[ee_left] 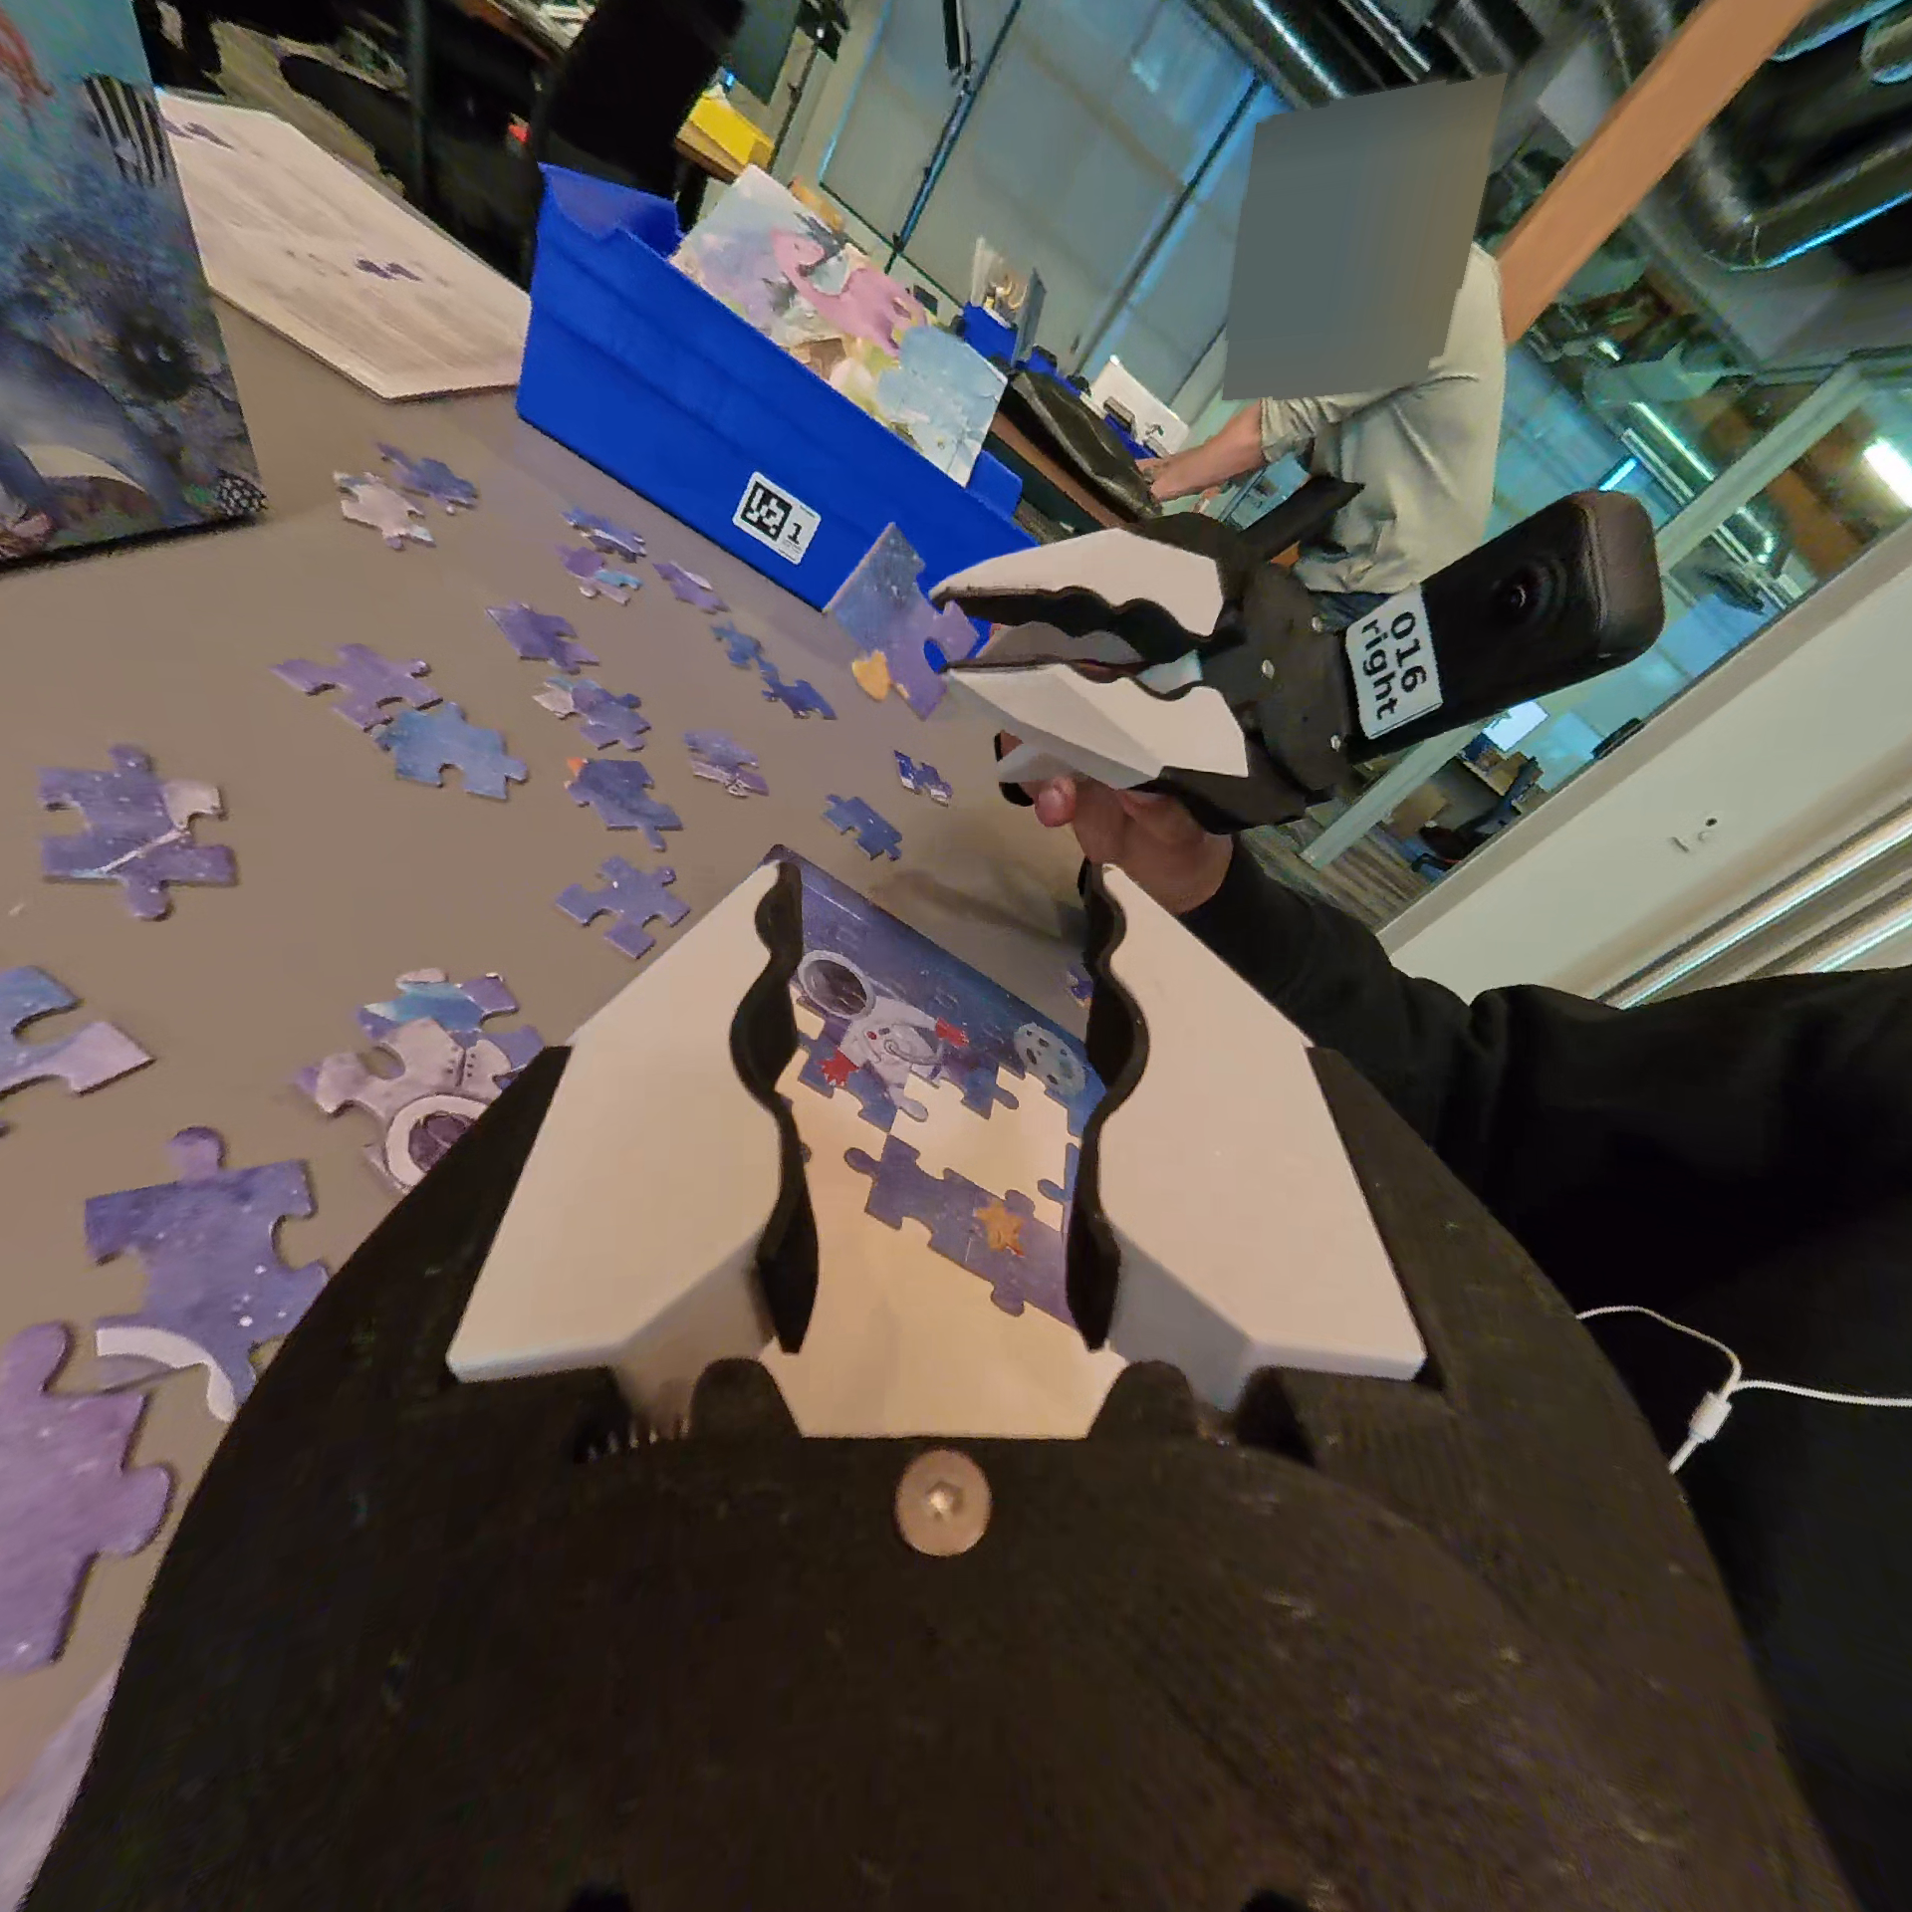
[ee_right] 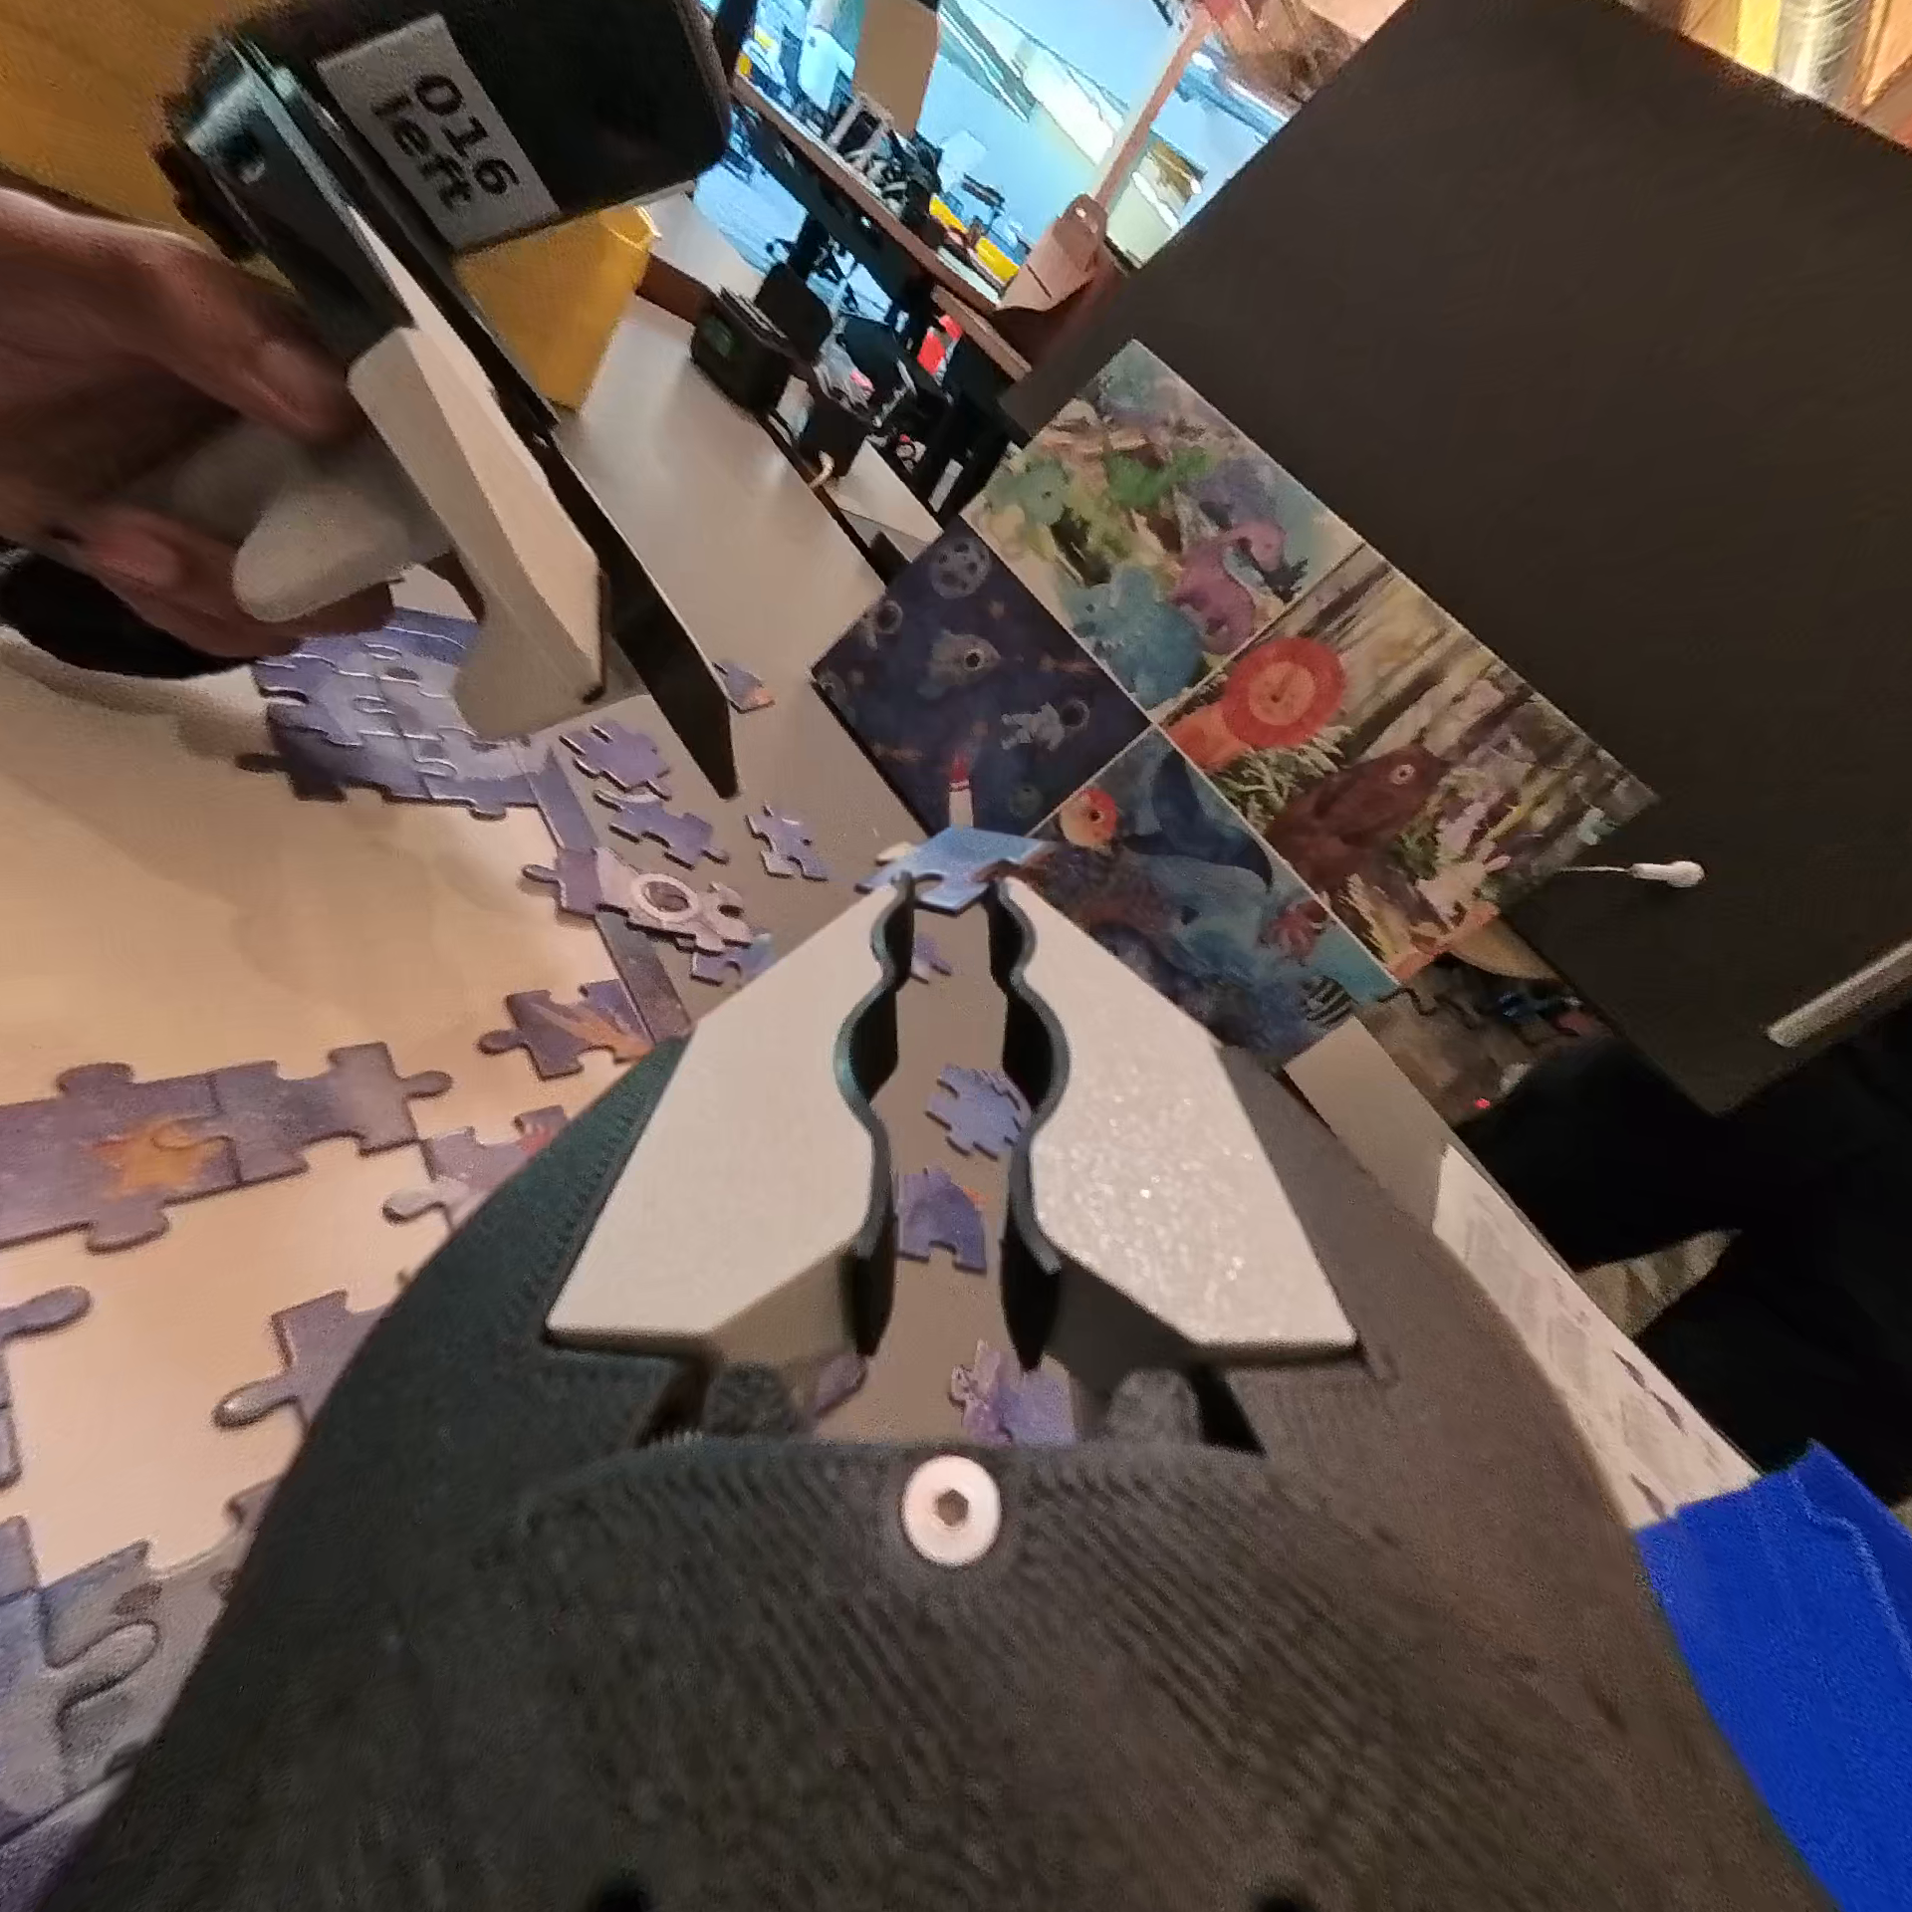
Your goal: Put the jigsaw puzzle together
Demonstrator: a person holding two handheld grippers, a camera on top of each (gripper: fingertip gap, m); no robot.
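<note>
Spread empty over the half-built puzzle [ee_left: 936,1076], the left gripper [ee_left: 936,900] waits; the right gripper [ee_left: 957,631] apparently pinches a blue piece [ee_left: 892,610], best kept level.

Puzzle pieces [ee_left: 450,747]: violet-blue, starry. Bench [ee_left: 259,579]: grey. Bin [ee_left: 662,383]: blue. Fingers [ee_left: 662,1117]: white, black-lined. Puzzle board [ee_left: 931,1169]: cream.

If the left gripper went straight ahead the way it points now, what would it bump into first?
Probably the partly built space puzzle. The left gripper is open and empty, tilted down over it, so its fingertips would likely meet the puzzle's far edge or the grey table just beyond. Depth is unclear.
</note>
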